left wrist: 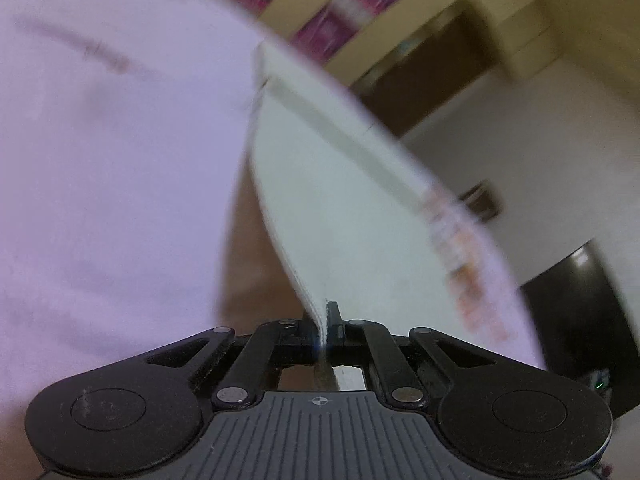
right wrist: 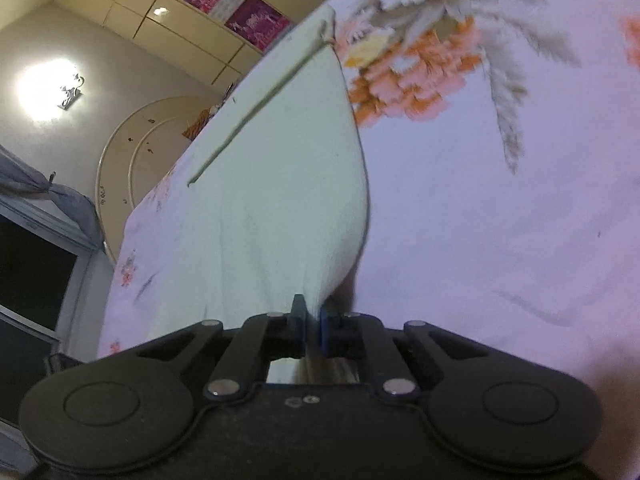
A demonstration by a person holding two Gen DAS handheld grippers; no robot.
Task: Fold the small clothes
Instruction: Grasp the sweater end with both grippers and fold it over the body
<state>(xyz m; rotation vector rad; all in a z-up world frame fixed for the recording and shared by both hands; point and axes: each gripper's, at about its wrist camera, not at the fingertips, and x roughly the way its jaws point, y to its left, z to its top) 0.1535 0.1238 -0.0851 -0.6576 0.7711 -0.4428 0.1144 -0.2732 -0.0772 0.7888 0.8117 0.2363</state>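
Note:
A small pale mint-white garment [left wrist: 340, 208] lies on a pink floral bedsheet [left wrist: 112, 160]. My left gripper [left wrist: 323, 322] is shut on one corner of it, with layered fabric edges pinched between the jaws. In the right wrist view the same garment [right wrist: 280, 184] stretches away from me, with a dark seam line across it. My right gripper [right wrist: 313, 322] is shut on another corner, lifted a little off the sheet [right wrist: 500, 200]. The left wrist view is blurred by motion.
The bed edge drops off beyond the garment in both views. Cream cabinets with magenta panels [left wrist: 352, 4] stand behind. A wall lamp [right wrist: 48, 88] and a dark window [right wrist: 32, 272] are at the left of the right wrist view.

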